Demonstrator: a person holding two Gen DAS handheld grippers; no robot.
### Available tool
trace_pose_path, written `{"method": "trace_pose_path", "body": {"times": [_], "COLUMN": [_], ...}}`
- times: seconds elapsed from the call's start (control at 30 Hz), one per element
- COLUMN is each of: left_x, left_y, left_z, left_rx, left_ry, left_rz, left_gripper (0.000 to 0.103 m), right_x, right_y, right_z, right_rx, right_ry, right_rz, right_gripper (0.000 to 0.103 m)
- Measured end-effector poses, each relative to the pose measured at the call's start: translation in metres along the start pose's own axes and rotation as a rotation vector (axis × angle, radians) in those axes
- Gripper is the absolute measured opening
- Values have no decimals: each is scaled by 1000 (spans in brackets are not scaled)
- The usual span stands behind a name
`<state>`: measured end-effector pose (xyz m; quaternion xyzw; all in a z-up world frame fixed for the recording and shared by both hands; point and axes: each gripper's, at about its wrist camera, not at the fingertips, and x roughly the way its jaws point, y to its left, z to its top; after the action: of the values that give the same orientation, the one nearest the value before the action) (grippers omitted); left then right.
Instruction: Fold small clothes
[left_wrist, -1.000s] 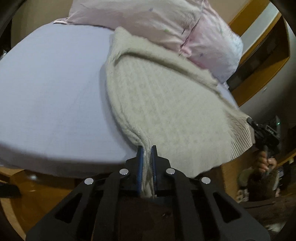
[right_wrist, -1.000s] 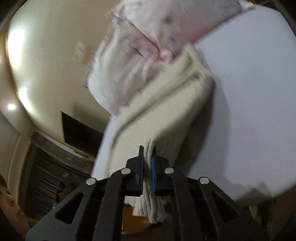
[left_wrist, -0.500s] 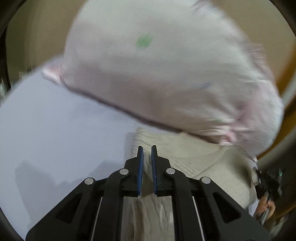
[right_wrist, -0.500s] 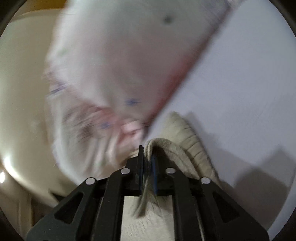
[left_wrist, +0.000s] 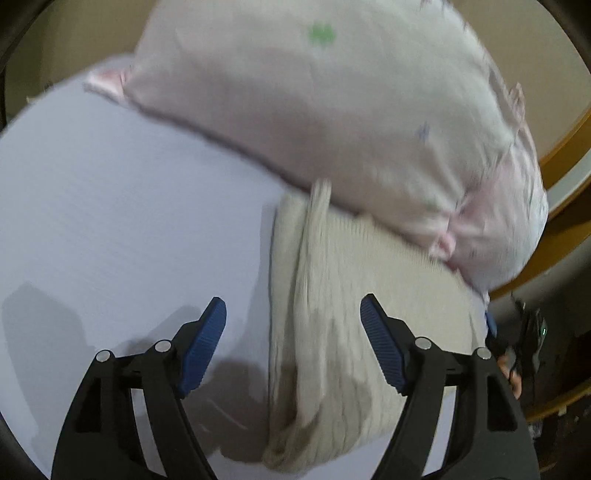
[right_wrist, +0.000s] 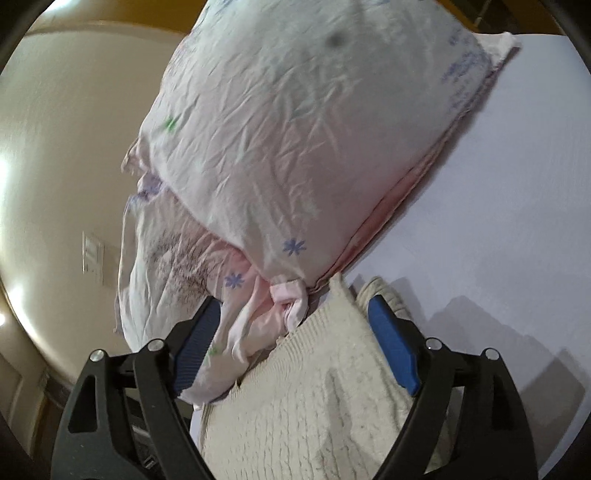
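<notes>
Fingers of the left gripper (left_wrist: 293, 328) and the right gripper (right_wrist: 293, 330) are both spread wide and grip nothing. Beneath them a cream knitted sweater (left_wrist: 343, 314) lies folded on the bed (left_wrist: 110, 221), touching a pink pillow (right_wrist: 295, 129).

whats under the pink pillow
The far edge of the cream sweater runs under the pillow, which lies on the white sheet. How far the sweater reaches beneath it is hidden. Both grippers' jaws are open.
</notes>
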<state>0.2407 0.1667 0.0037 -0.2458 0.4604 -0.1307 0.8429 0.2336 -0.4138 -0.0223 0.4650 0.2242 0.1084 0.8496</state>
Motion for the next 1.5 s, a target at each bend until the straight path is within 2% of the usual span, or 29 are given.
{"method": "trace_pose_path", "body": {"times": [0.07, 0.1, 0.17, 0.2, 0.27, 0.37, 0.43, 0.5, 0.6, 0.67, 0.73, 0.8, 0.87, 0.9, 0.93, 0.97, 1.0, 1.07, 1.1, 1.13, 1.17, 1.2, 1.23, 1.27, 1.3, 1.33, 1.43, 1.5], "left_x": [12, 15, 19, 24, 29, 33, 26, 13, -4, 3, 29, 66, 111, 139, 157, 161, 158, 134, 113, 93, 80, 71, 64, 62, 67, 74, 108, 120], "left_y": [-3, -9, -11, -10, -8, 3, -2, -22, -90, -142, -208, -258, -299, -318, -329, -331, -332, -326, -317, -302, -290, -277, -257, -248, -228, -211, -192, -193], "left_z": [-6, -9, -11, -13, -15, -16, -11, -4, 11, 15, 8, -7, -27, -40, -48, -52, -54, -48, -40, -32, -27, -21, -15, -13, -8, -6, -14, -23], "left_rx": [-7, 7, -6, -41, -92, -224, -219, -213, -97, -20, 85, 166, 253, 297, 309, 300, 283, 295, 303, 305, 300, 294, 294, 295, 274, 242, 183, 179], "left_ry": [38, 22, 55, 59, 52, 61, 54, 24, -28, -21, 28, 97, 201, 285, 347, 367, 380, 325, 246, 171, 117, 59, 4, -7, 5, 39, 164, 197], "left_rz": [-25, -18, -71, -69, -68, -114, -132, -213, -302, -372, -439, -462, -440, -422, -439, -479, -564, -638, -651, -637, -599, -520, -395, -335, -236, -185, -142, -157], "left_gripper": [75, 74, 55, 53, 32, 21, 19, 17, 17, 16, 16, 16, 17, 17, 16, 16, 16, 18, 22, 42, 67, 75, 77, 77, 77, 77, 77, 77], "right_x": [7, 12, 13, 12, 15, 16, 14, 8, -6, -16, -27, -34, -37, -37, -36, -33, -31, -23, -16, -8, 0, 9, 16, 22, 27, 31, 41, 45], "right_y": [7, 12, 12, 9, 7, 8, 10, 11, 11, 12, 10, 6, -4, -9, -15, -21, -26, -28, -28, -27, -27, -27, -28, -27, -26, -23, -20, -20], "right_z": [-1, -3, -5, -7, -9, -10, -8, -4, 6, 13, 21, 30, 39, 43, 45, 49, 50, 50, 48, 46, 43, 39, 35, 32, 27, 24, 13, 7], "right_rx": [-30, -41, -54, -55, -51, -51, -49, -47, -47, -61, -85, -100, -85, -73, -56, -35, -23, -14, -13, -11, -7, -4, -5, -13, -32, -50, -94, -116], "right_ry": [12, 18, 32, 40, 65, 82, 82, 71, 27, -12, -48, -71, -70, -59, -39, -5, 21, 81, 134, 184, 228, 284, 324, 355, 385, 407, 453, 471], "right_rz": [-19, -27, -27, -22, -7, 12, 35, 64, 89, 79, 44, 2, -39, -49, -56, -58, -59, -51, -41, -41, -41, -45, -51, -60, -77, -91, -123, -154], "right_gripper": [82, 82, 82, 82, 82, 82, 82, 82, 82, 82, 82, 82, 82, 82, 82, 82, 83, 88, 93, 95, 95, 95, 95, 95, 95, 95, 95, 95]}}
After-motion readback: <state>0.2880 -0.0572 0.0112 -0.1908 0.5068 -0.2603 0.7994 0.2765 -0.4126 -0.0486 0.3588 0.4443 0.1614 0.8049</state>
